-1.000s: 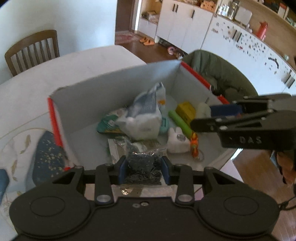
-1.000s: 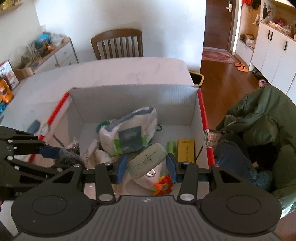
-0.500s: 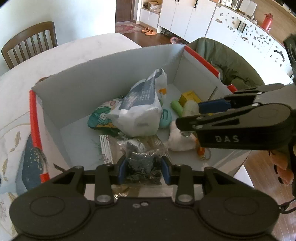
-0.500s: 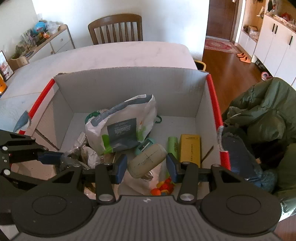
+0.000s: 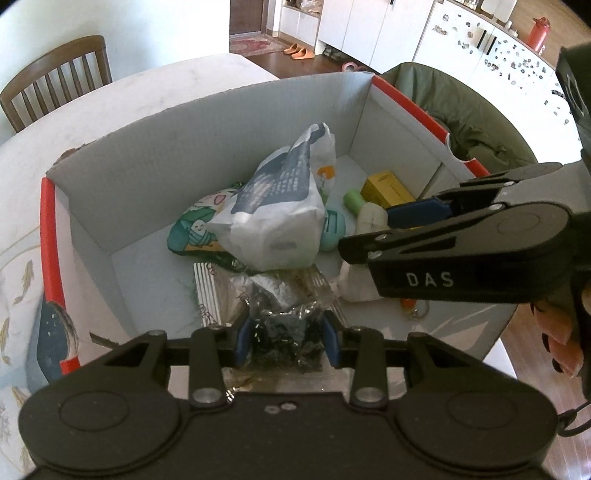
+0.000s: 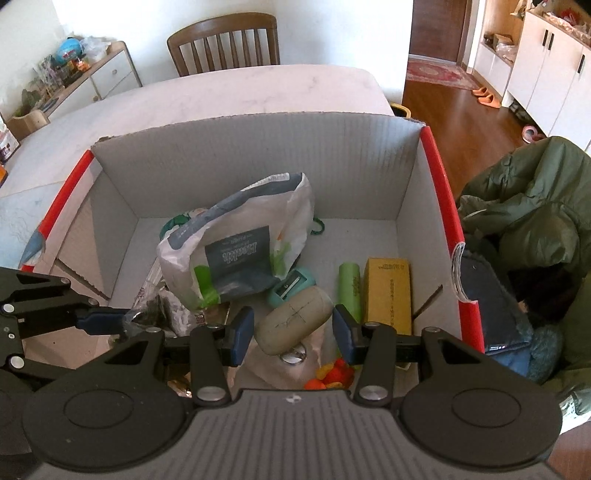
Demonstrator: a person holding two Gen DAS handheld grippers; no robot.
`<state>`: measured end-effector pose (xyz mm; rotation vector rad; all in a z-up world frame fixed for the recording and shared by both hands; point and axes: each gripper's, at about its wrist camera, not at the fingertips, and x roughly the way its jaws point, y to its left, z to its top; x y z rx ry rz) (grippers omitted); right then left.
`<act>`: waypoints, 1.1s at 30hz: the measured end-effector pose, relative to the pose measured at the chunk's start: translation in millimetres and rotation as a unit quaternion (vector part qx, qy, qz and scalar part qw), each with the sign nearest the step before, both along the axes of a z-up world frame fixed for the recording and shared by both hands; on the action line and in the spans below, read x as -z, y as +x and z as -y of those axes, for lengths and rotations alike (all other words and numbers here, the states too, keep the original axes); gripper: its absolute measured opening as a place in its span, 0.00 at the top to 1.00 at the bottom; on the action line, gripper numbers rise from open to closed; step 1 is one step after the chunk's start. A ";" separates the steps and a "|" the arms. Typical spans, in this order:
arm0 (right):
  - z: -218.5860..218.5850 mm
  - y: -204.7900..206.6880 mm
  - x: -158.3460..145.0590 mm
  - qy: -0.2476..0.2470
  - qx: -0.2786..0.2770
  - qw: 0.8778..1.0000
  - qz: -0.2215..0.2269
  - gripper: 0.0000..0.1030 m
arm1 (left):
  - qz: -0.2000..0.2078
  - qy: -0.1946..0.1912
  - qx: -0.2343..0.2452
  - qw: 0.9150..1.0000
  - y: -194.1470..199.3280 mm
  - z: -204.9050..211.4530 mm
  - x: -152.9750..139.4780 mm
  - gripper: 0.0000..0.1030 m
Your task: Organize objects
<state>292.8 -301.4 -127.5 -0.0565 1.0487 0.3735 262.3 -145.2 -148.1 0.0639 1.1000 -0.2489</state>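
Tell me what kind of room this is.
Most likely a home dining area opening onto a kitchen: a wooden dining chair at a pale table, white cabinets, and slippers on the wood floor.

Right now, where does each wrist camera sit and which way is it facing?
Left wrist: behind the left gripper, looking down into the cardboard box; jaws shut on a dark crinkly packet, right gripper crossing at right.
Right wrist: behind the right gripper, looking into the box toward the chair; a beige oval object held between its jaws.
Shared: white bag, yellow box.
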 end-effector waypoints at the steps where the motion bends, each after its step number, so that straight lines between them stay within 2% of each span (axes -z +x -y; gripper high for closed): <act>1: 1.0 0.0 -0.2 0.001 0.002 1.000 0.001 0.55 | 0.001 0.001 0.001 1.000 -0.3 0.8 0.3 0.64; 5: 4.3 0.4 -1.3 0.010 0.006 1.000 -0.002 0.55 | 0.007 0.002 0.006 1.000 -2.3 2.4 1.0 0.58; 9: 7.0 -2.6 -6.5 0.018 0.007 1.000 0.003 0.54 | 0.016 0.004 0.000 1.000 -5.3 2.0 -0.8 0.39; 11: 8.2 -4.5 -10.4 0.024 0.011 1.000 0.008 0.49 | 0.021 0.004 0.000 1.000 -6.7 1.6 -2.8 0.39; 14: 11.6 -9.4 -17.3 0.038 0.017 0.999 0.016 0.46 | 0.027 0.003 0.000 1.000 -8.7 -0.6 -7.1 0.38; 22: 15.8 -28.1 -41.9 0.069 0.035 0.996 0.037 0.43 | 0.055 -0.011 0.000 0.998 -17.9 -13.7 -25.9 0.29; 33: 9.9 -74.9 -82.0 0.097 0.039 0.991 0.087 0.37 | 0.118 -0.030 0.011 0.992 -50.0 -34.4 -75.3 0.20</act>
